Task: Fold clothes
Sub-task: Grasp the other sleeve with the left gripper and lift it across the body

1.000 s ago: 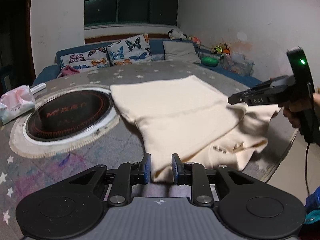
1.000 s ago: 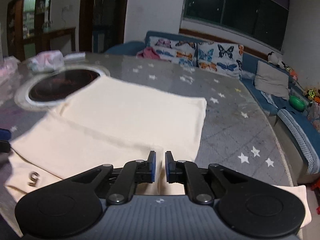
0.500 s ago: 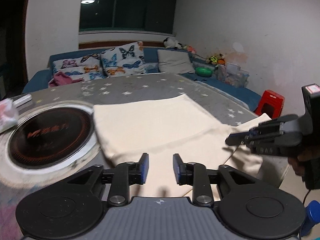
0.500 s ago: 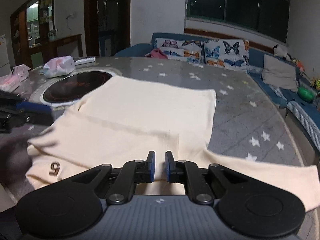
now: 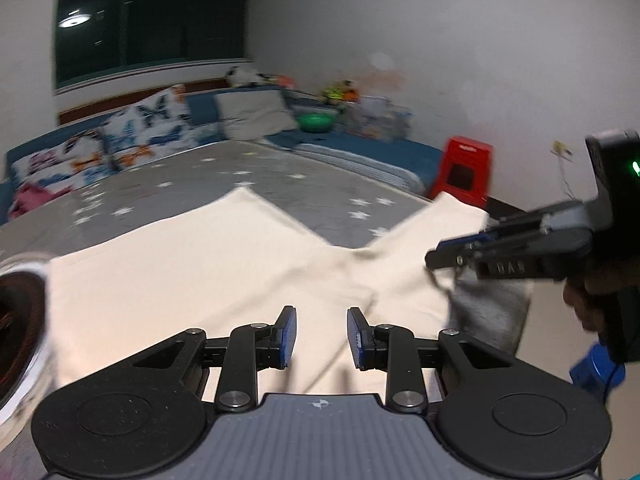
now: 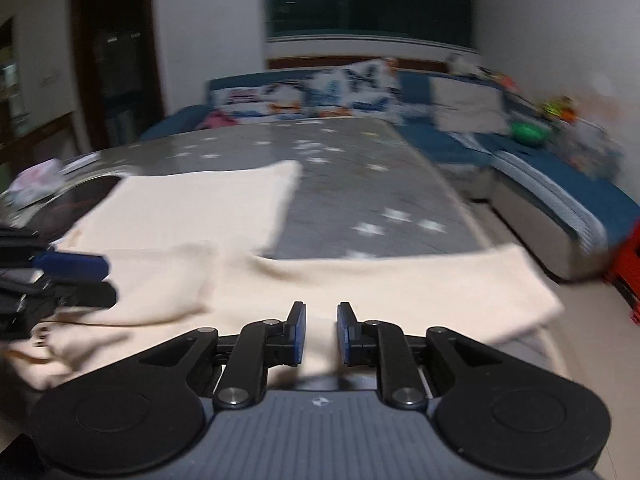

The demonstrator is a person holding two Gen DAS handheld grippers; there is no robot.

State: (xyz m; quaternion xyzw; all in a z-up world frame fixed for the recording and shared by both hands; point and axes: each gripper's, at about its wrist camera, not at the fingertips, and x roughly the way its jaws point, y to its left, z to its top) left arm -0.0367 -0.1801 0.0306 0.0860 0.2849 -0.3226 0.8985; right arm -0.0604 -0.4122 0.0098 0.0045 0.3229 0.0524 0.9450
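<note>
A cream garment [image 5: 192, 272] lies partly folded on the grey star-patterned table [image 5: 280, 176]. It also shows in the right wrist view [image 6: 192, 216], with one sleeve [image 6: 440, 292] stretched to the right along the table's near edge. My left gripper [image 5: 321, 336] is open and empty, hovering over the garment's near part. My right gripper [image 6: 321, 332] is open with a narrow gap, over the sleeve's base; nothing is between its pads. The right gripper also appears in the left wrist view [image 5: 440, 254], above the sleeve. Both views are motion-blurred.
A round black hob [image 5: 16, 320] is set in the table at the left. A blue sofa with butterfly cushions [image 6: 320, 88] runs behind and right of the table. A red stool [image 5: 464, 168] stands at the right. A tissue pack [image 6: 36, 180] lies far left.
Both grippers have lifted and swung right. The left jaws have opened wider and the right jaws have parted slightly. The sleeve now lies stretched out to the right.
</note>
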